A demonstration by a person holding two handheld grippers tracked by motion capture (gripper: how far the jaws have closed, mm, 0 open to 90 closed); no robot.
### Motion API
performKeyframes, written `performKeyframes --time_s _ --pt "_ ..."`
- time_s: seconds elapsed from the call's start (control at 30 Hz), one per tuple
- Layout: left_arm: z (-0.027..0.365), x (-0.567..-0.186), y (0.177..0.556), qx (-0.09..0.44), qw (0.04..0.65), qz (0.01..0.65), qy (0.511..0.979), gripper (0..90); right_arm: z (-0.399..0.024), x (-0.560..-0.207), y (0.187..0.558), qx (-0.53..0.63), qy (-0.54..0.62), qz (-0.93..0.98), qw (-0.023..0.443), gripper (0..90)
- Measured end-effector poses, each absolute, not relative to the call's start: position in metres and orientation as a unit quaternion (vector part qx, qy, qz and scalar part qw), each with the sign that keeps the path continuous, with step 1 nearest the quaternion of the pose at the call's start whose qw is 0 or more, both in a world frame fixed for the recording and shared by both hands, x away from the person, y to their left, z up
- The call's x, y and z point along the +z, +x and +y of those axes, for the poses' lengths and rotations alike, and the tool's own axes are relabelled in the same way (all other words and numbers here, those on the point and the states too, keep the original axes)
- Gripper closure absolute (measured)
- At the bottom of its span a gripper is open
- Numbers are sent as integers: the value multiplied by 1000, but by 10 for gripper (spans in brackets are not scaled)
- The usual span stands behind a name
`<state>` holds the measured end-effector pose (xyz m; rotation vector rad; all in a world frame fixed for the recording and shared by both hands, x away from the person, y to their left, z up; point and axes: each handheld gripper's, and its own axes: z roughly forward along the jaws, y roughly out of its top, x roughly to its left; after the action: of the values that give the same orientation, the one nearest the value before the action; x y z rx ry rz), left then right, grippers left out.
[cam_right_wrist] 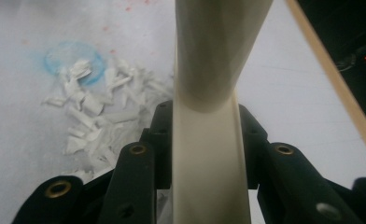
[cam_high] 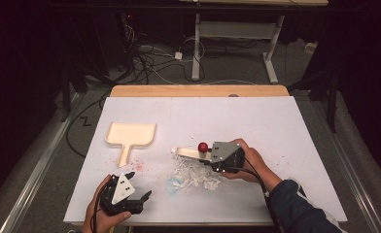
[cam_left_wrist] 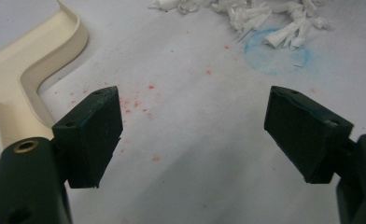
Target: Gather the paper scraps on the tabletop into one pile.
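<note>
My right gripper [cam_high: 207, 156] is shut on the cream handle [cam_right_wrist: 204, 154] of a small hand tool. Its pale head [cam_high: 182, 152] sticks out to the left, just above a pile of white paper scraps [cam_high: 194, 175]. A red round knob [cam_high: 202, 146] shows right by the jaws. In the right gripper view the scraps [cam_right_wrist: 95, 121] lie left of the handle, beside a blue ring stain [cam_right_wrist: 73, 58]. My left gripper [cam_high: 139, 185] rests open near the front left edge with nothing between its pads [cam_left_wrist: 95, 135]. A cream dustpan [cam_high: 130, 135] lies flat at the left, handle toward me.
A white sheet [cam_high: 256, 121] covers the wooden table. Red specks [cam_left_wrist: 148, 100] dot it near the dustpan handle [cam_left_wrist: 13, 116]. The blue stain [cam_left_wrist: 277, 58] and scraps [cam_left_wrist: 265, 18] lie ahead of the left gripper. Beyond the table are cables and a desk frame [cam_high: 237, 43].
</note>
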<state>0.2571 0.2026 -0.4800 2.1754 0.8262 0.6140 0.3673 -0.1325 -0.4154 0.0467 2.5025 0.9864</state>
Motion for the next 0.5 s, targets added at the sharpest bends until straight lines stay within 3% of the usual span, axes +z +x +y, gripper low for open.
performKeyframes --time_s 0.33,0.5 --pt "200 -480 260 237 360 313 847 181 -170 -400 387 380 130 886 232 681" --pt "200 -481 259 233 361 316 846 182 -182 -405 400 323 203 885 268 681"
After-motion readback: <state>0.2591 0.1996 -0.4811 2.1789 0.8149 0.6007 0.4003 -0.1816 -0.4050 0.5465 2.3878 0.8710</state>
